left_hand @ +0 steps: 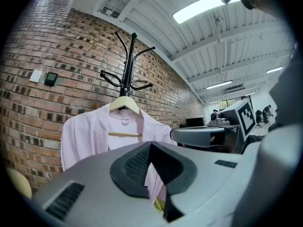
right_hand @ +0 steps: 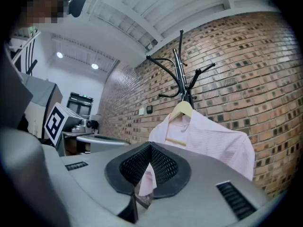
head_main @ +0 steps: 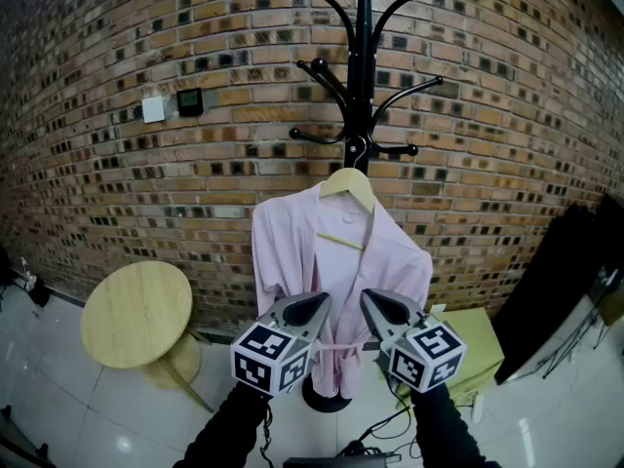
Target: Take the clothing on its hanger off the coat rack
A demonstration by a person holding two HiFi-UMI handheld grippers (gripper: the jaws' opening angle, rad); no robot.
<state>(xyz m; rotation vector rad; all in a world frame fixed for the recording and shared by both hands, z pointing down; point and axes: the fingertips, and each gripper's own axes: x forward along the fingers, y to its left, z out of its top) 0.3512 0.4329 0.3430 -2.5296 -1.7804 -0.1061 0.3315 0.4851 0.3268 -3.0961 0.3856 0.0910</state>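
The left gripper [head_main: 323, 301] and right gripper [head_main: 370, 298], both closed and empty, hover at 6 o'clock of the pink robe [head_main: 310, 247] on its hanger [head_main: 348, 185].

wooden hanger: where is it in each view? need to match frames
Head view: hanger centre, just above the middle.
Left gripper view: hanger left of centre, mid-height.
Right gripper view: hanger right of centre, mid-height.
Shared landmark: black coat rack directly above it in all three.
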